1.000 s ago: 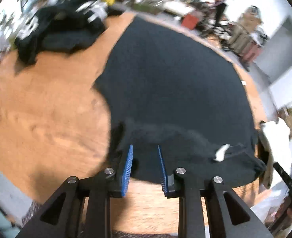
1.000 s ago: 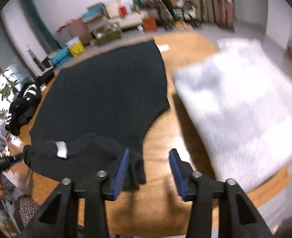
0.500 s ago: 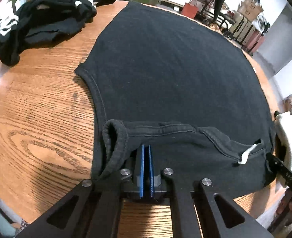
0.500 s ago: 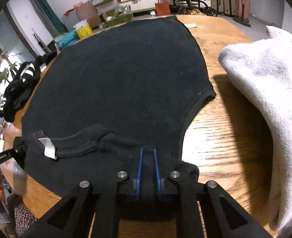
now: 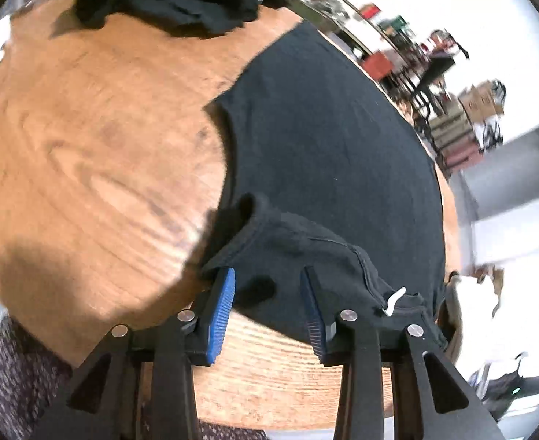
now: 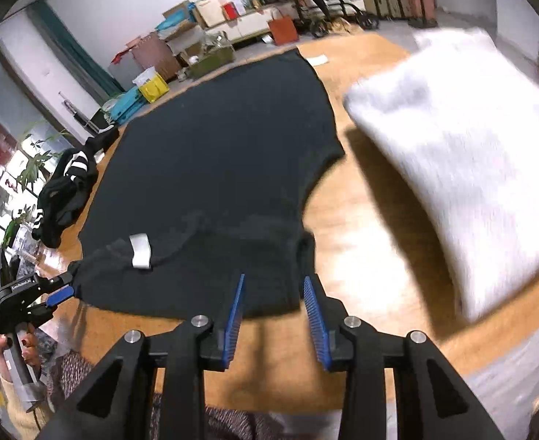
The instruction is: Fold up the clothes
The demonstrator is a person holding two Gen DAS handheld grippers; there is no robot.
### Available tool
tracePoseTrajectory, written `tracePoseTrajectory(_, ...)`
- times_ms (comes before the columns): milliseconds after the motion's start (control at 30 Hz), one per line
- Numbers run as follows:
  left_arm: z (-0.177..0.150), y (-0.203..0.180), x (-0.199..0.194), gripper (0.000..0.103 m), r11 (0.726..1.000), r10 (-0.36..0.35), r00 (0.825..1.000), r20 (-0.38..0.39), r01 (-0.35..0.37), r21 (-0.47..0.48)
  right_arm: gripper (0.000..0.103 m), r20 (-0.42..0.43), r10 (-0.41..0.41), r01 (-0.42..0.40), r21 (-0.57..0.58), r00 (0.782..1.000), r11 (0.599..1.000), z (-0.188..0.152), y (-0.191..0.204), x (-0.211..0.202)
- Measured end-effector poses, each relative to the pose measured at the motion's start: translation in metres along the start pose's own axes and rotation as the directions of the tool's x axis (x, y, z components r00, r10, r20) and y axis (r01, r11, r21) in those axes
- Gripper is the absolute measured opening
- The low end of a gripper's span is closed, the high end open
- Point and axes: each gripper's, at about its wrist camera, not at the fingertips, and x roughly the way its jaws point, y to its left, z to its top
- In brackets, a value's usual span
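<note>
Your black shirt [image 6: 210, 168] lies flat on the table [image 5: 86, 139], collar towards you, length running away. Both jaws are opening: left hand-held gripper [image 5: 269, 304] and right hand-held gripper [image 6: 273, 315] straddle its near hem unclamped.

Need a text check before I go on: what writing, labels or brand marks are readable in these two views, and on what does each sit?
Body of the left gripper, right wrist view: a small white line of print, too small to read for sure.
White tag at the neck of the black shirt: blank as far as it shows.
Cardboard boxes in the background, left wrist view: dark marks, blurred, unreadable.
Nothing else readable.
</note>
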Motion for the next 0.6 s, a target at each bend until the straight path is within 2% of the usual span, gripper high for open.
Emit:
tracePoseTrajectory(100,-0.013,0.004,-0.006,0.038,0.998,0.051,0.998,0.021,-0.05,-0.026,0.038,-0.043,0.041,-0.038,0.057,0.998,0.998,-0.01,-0.006,0.011)
tracePoseTrajectory(167,-0.014,0.005,-0.005,0.038,0.998,0.06,0.998,0.008,-0.06,-0.034,0.038,-0.071,0.07,-0.063,0.097,0.995,0.993,-0.016,-0.01,0.019)
tracePoseTrajectory(333,-0.019,0.008,0.003,0.038,0.996,0.039,0.999,-0.02,-0.041,-0.075,0.039,-0.072,0.09,-0.079,0.141,0.993,0.987,-0.019,-0.007,0.029)
tracePoseTrajectory(533,-0.013,0.003,0.017,0.038,0.994,-0.035,0.999,-0.021,0.032,-0.102,0.042,-0.067,0.107,-0.094,0.165,0.992,0.982,-0.017,-0.001,0.038)
tracePoseTrajectory(600,-0.012,-0.002,0.019,0.038,0.995,-0.029,0.999,-0.015,0.027,-0.094,0.042,-0.061,0.108,-0.096,0.173,0.992,0.98,-0.016,0.001,0.04)
